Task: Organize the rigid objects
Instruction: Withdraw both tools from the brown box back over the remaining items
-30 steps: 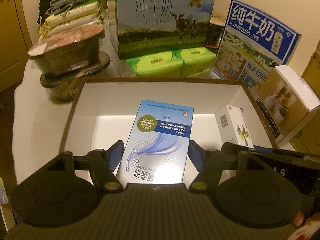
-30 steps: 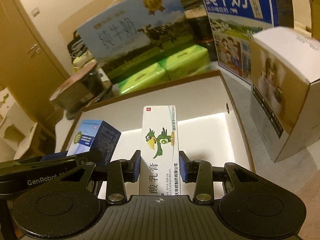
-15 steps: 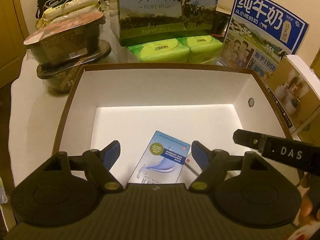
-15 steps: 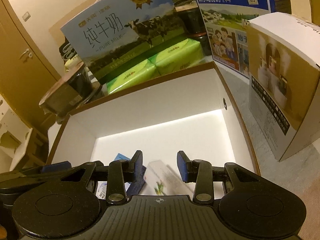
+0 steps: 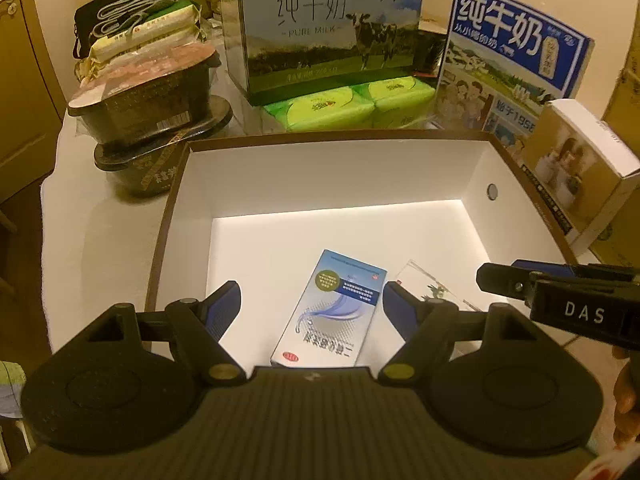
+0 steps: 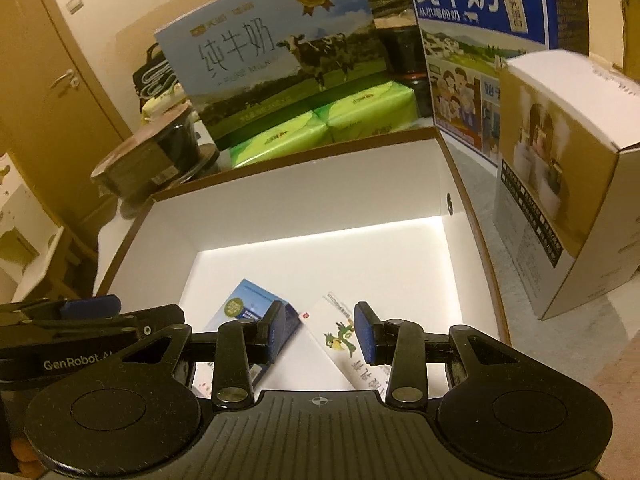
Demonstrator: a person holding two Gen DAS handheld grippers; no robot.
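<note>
My left gripper (image 5: 312, 304) hanging wide and empty over the blue medicine box (image 5: 334, 312) lying flat in the white-lined carton (image 5: 320, 178), my right gripper (image 6: 320, 334) narrow, empty, above the parrot-printed box (image 6: 344, 344) beside it

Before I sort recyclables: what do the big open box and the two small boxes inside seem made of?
Open box: looks like rigid paperboard, matte white inside, brown rim edge. Blue box and white parrot box: thin printed carton, judging by crisp folded edges; blue one shows slight sheen. Contents not visible.
</note>
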